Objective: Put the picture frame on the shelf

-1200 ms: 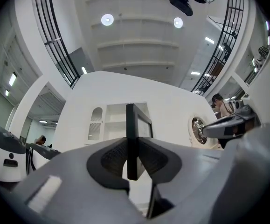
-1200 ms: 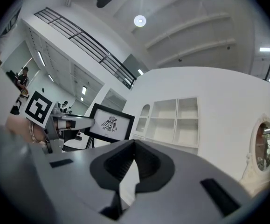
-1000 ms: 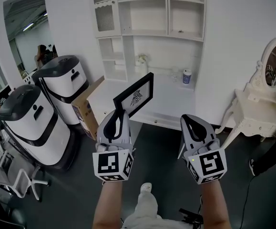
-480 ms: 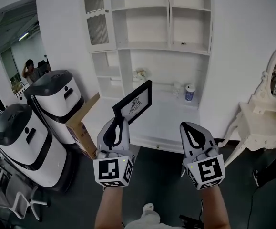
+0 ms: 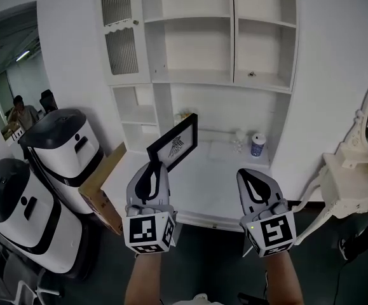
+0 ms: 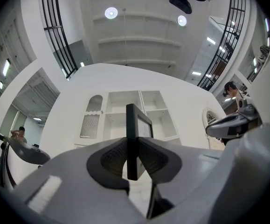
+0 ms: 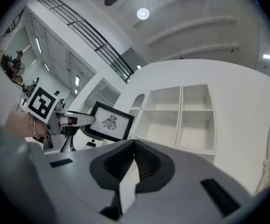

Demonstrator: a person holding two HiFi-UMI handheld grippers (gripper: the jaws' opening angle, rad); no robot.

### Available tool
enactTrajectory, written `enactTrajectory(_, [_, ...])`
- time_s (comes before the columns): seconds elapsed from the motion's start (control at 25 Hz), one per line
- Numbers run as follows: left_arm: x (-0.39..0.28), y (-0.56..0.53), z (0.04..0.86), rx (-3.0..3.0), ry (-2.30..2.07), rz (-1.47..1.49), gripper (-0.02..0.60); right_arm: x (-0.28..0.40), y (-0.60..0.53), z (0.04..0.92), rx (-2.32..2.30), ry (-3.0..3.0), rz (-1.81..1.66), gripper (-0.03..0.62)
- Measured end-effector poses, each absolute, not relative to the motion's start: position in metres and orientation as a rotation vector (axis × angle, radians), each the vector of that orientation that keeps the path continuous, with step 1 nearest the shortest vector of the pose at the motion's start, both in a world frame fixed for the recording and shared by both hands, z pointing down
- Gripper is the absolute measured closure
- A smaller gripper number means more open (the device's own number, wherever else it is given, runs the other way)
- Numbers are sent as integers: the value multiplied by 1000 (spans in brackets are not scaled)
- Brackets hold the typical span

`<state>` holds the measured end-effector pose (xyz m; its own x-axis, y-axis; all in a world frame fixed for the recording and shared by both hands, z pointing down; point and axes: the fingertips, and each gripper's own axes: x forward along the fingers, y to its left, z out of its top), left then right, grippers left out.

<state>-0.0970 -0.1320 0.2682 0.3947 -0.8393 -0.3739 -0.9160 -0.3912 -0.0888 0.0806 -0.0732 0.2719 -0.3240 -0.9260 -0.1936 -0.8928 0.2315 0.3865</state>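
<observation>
Frame [image 5: 173,143] edge-on in tight pinch of L gripper [image 5: 152,166]; R gripper [image 5: 252,175] jaws together, empty.

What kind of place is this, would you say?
Probably a mock home room set up inside a lab or workshop: a white shelf unit and ornate vanity table stand beside two large white-and-black machines.

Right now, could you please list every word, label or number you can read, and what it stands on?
No text is readable.
picture frame: black drawing only, no words.
cup: blue label, too small to read.
left gripper and right gripper: cubes carry square marker patterns, no letters.
</observation>
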Motion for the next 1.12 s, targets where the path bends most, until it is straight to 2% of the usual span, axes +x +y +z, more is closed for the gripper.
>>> enactTrajectory(0.4, [-120, -198, 266, -2365, 1589, 402, 502, 74, -135, 282, 1776, -2398, -653, 585])
enactTrajectory(1.12, [-116, -323, 242, -2278, 1678, 407, 502, 78, -269, 277, 1691, -2485, -672, 585])
